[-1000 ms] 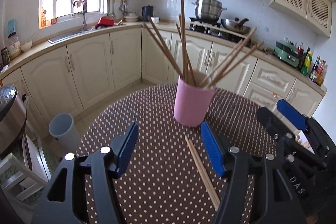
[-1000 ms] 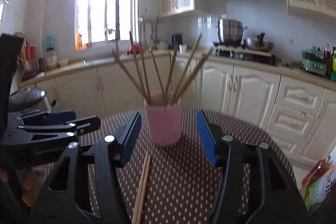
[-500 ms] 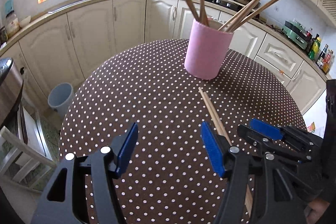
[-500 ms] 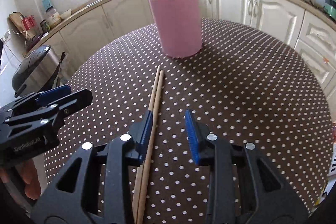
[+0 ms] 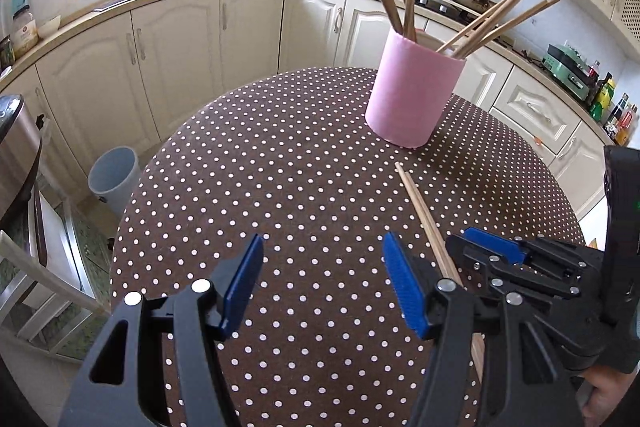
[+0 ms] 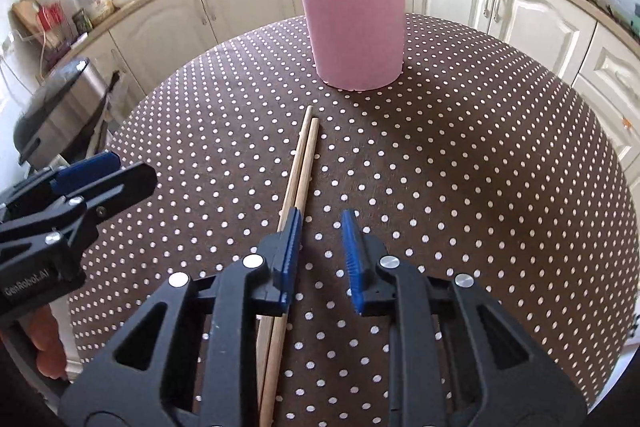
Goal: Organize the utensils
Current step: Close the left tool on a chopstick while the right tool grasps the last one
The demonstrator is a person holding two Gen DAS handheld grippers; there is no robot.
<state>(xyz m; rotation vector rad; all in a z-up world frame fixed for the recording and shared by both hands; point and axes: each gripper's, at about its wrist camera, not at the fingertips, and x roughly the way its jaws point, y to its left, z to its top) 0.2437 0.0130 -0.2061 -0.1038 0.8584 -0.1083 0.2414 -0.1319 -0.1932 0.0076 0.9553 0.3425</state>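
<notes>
The two loose chopsticks (image 6: 301,163) look light, stiff, slippery. The right hand-held gripper (image 6: 320,247), narrowing but empty, stands beside them; the left hand-held gripper (image 5: 320,287) gapes empty. Pinch both mid-length.

White lettering "GenRobot.AI" stands on the left claw's (image 6: 102,183) black body.

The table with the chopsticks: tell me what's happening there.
A person holds a gripper in each hand over a polka-dot table. The right gripper sits low over two loose chopsticks; its jaws have just been closing, but the pair lies under its left finger, not between the pads. The left gripper hangs open alongside, empty. A pink holder already holds several chopsticks.
</notes>
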